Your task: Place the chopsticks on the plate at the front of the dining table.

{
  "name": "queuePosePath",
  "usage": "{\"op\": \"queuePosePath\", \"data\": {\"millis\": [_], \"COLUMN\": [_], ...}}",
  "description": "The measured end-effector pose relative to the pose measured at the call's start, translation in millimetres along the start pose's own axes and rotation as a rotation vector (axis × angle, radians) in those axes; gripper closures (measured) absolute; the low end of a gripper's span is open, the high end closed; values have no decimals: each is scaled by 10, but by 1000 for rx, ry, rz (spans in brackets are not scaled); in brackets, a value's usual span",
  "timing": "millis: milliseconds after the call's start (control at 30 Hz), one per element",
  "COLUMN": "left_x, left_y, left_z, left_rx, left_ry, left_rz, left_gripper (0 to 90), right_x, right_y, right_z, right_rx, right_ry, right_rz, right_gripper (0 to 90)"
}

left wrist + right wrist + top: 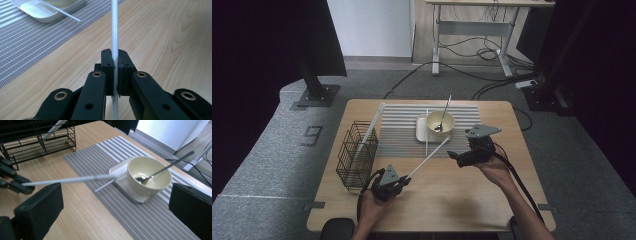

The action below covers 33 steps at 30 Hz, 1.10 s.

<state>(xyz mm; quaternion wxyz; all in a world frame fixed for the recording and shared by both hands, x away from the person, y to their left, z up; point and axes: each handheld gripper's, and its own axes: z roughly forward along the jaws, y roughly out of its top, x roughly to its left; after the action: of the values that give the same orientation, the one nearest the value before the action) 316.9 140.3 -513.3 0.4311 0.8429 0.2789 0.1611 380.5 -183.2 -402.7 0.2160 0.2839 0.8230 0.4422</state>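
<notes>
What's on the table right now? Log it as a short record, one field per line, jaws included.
left gripper: jaws shut on the white chopstick, which points toward the bowl
right gripper: jaws wide open, nothing between them
bowl: cream, standing on the white tray
spoon: metal, leaning in the bowl, handle over the rim
second chopstick: lying across the tray
wire basket: black, left of the striped mat, a long white utensil leaning in it

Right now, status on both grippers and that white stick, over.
Left gripper shut on white stick. Right gripper open, nothing between jaws. Stick's far end near the bowl and tray; second stick lies close.
</notes>
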Motion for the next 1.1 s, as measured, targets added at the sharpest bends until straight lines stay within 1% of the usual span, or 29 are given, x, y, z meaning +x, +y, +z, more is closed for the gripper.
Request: {"op": "queuePosePath", "data": {"millis": [167,267,567,800,1100], "left_x": [7,9,9,14,11], "left_y": [2,1,1,-3,-5], "left_z": [6,8,17,17,23], "left_rx": [7,10,25,26,28], "left_ry": [19,21,28,28,34], "left_rz": [-6,-16,-15,-21,-23], "left_gripper": [855,855,855,855,854], "right_x": [-46,-78,-180,-228,-270], "right_y": [-142,-240,-562,-832,-1130], "right_z": [-107,-177,-350,-393,-393], "right_rx": [2,3,0,19,37], "right_ry": [-23,-29,-71,-116,-148], "right_rz": [17,41,122,157,201], "right_gripper": [0,0,0,0,0]}}
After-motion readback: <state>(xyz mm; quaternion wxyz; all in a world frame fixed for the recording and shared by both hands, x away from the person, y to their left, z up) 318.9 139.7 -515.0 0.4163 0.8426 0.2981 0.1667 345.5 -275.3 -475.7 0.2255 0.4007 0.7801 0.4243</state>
